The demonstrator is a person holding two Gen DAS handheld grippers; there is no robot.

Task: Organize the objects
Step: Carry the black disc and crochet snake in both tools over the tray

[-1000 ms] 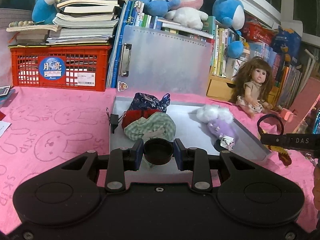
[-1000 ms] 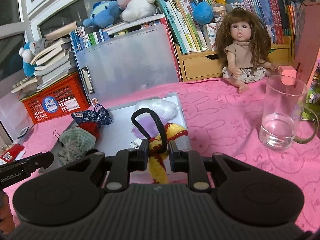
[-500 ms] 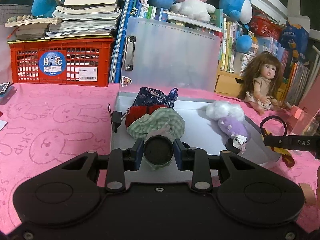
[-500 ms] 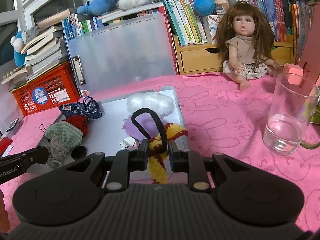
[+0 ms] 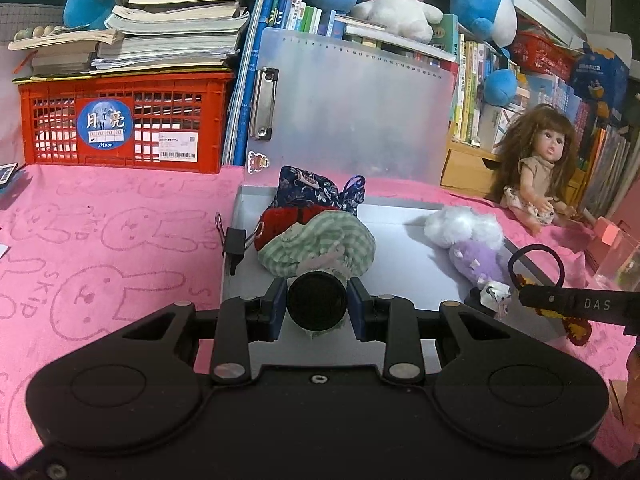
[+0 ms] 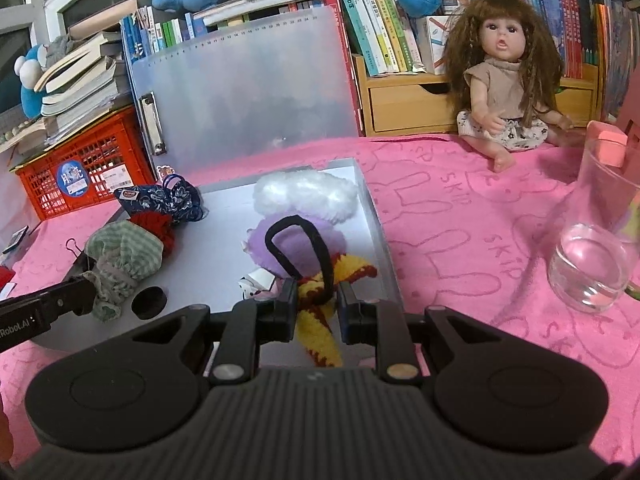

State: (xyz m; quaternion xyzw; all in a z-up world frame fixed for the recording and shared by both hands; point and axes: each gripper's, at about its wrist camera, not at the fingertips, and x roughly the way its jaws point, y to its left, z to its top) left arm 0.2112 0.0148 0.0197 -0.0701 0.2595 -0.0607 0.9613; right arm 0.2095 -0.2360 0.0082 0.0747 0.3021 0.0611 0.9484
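Observation:
My left gripper (image 5: 317, 307) is shut on a small round black-lidded jar (image 5: 317, 302), held over the near end of the grey tray (image 5: 400, 276). In the right wrist view the jar (image 6: 149, 302) sits low over the tray (image 6: 224, 240). My right gripper (image 6: 317, 305) is shut on a yellow-and-red knitted hair tie with a black elastic loop (image 6: 320, 280), above the tray's near right edge. In the left wrist view the loop (image 5: 536, 266) shows at the right. On the tray lie a green checked pouch (image 5: 320, 244), a red knit piece (image 5: 288, 220), a navy floral pouch (image 5: 316, 192) and a white-and-purple fluffy toy (image 5: 468, 236).
A clear clipboard (image 5: 348, 104) stands behind the tray. A red crate (image 5: 120, 120) with books is at the back left. A doll (image 6: 504, 84) sits at the back right. A glass mug (image 6: 596, 236) stands on the pink cloth (image 6: 460, 220) at the right. A binder clip (image 5: 234, 240) grips the tray's left edge.
Both grippers have moved forward toward the tray, each still holding its object. The jar has come lower, close to the green pouch.

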